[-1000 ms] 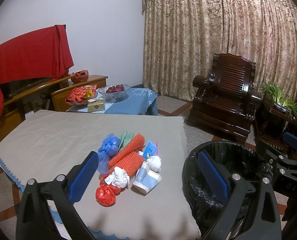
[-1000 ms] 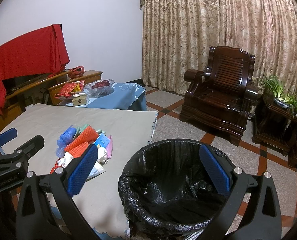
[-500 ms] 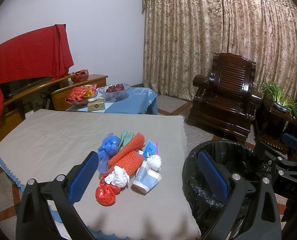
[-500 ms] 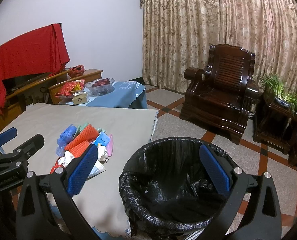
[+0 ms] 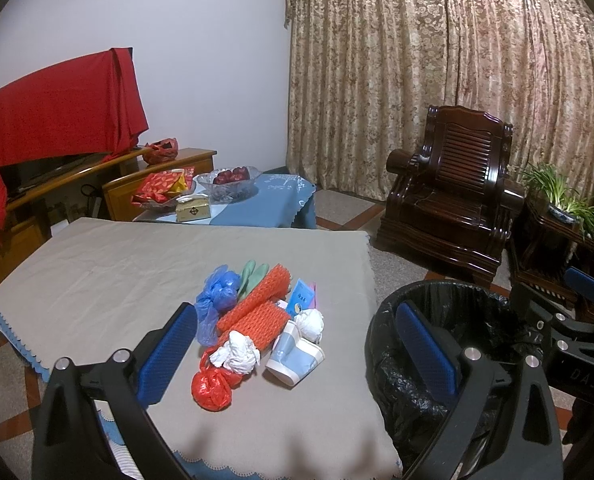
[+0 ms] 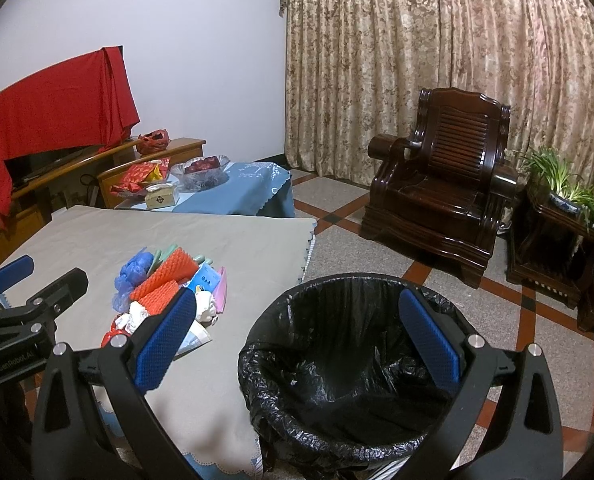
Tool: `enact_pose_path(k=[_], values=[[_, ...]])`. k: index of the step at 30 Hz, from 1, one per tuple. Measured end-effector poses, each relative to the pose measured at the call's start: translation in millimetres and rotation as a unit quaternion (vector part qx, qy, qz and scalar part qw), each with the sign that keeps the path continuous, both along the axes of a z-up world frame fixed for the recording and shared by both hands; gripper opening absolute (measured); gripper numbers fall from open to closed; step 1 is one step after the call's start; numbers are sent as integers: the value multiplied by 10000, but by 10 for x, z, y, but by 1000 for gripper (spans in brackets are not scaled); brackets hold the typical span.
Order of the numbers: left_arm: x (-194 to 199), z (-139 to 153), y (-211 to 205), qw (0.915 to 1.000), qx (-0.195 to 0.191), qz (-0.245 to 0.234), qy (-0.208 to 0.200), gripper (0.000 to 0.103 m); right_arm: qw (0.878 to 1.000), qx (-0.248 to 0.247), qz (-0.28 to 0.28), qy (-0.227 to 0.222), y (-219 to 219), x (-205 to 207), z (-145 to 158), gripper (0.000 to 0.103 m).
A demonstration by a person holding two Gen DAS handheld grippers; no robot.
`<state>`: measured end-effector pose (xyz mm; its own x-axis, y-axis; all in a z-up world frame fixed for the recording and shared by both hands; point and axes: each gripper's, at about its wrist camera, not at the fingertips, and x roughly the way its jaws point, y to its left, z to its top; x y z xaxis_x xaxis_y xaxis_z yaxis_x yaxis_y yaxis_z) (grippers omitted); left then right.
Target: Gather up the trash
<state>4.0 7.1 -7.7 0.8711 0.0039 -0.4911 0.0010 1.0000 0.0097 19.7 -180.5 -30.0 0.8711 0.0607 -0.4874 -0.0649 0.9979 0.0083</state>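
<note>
A pile of trash lies on the grey tablecloth (image 5: 97, 280): orange foam netting (image 5: 253, 308), a blue plastic bag (image 5: 217, 292), a red bag (image 5: 211, 390), white crumpled tissue (image 5: 237, 354), a pale blue paper cup (image 5: 293, 358) and a blue packet (image 5: 303, 302). The pile also shows in the right wrist view (image 6: 165, 284). A bin with a black liner (image 6: 345, 360) stands on the floor right of the table. My left gripper (image 5: 297, 352) is open and empty, held before the pile. My right gripper (image 6: 295, 344) is open and empty above the bin.
A low table with a blue cloth (image 5: 257, 208) carries a glass fruit bowl (image 5: 227, 180) and a box behind the grey table. A dark wooden armchair (image 5: 449, 208) and a potted plant (image 5: 565, 200) stand at the right. A red-draped TV cabinet (image 5: 57, 120) is at the left.
The right wrist view has shifted slightly, so the bin sits a little lower. The left gripper has barely moved. Both stay open.
</note>
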Motion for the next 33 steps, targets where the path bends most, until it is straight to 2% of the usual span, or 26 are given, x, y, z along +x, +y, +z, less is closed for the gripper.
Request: enact_pose_path(k=[5,20,24,27,33], values=[[2,-2,1,10000,-1,-3,4,97,10000,-1,1,3,-11,4,15,98],[107,-174,260,9999,-60,117,14,97,9994,89,315,95,191,104,-242,98],[140,-280,478,9995,-112,309,12,97,9984,56,537,171,319,229,-300,98],[187,-394,695,9982,-15,596,33,97,9968,71,754,258,462,352,-384,98],[272,-635,1072,9942,94,1032,287,97,9920,136,1161,476,779,641,-606,98]])
